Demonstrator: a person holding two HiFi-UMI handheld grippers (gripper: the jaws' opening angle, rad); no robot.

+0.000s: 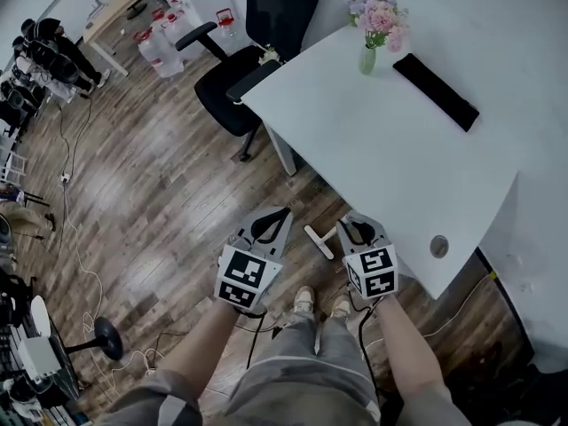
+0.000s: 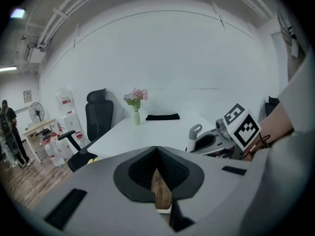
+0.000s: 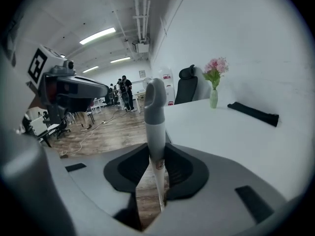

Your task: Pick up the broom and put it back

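Note:
The broom has a white shaft with a grey grip end (image 3: 155, 102). It stands up between the jaws of my right gripper (image 3: 156, 154), which is shut on the shaft. In the head view its white lower end (image 1: 319, 241) shows over the wooden floor between my two grippers, just left of the right gripper (image 1: 351, 222). My left gripper (image 1: 280, 213) is held beside it with its tips together and nothing between them. The left gripper view shows those shut jaws (image 2: 156, 150) and, to the right, the broom's grip (image 2: 195, 133) in the right gripper.
A white table (image 1: 417, 167) stands close ahead on the right, bearing a vase of pink flowers (image 1: 377, 20) and a flat black item (image 1: 435, 90). A black office chair (image 1: 257, 51) is at its left corner. Cables and a black stand base (image 1: 108, 335) lie on the floor at left.

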